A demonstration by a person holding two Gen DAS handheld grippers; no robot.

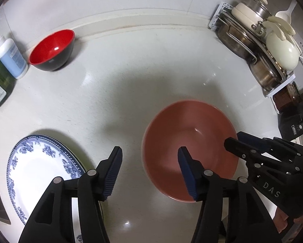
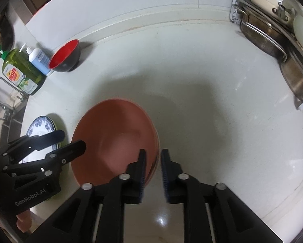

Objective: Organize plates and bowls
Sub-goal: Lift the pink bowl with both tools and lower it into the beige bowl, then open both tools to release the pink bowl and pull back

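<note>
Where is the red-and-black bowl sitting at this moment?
In both wrist views the red-and-black bowl sits far left on the counter, against the back wall, right beside the blue pump bottle.

Both wrist views steeply over countertop (image 1: 151, 70)

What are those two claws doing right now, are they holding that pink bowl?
Left gripper: open, straddling the near rim of the pink bowl, not gripping.
Right gripper: slightly open around the bowl's rim, no clear grip.
</note>
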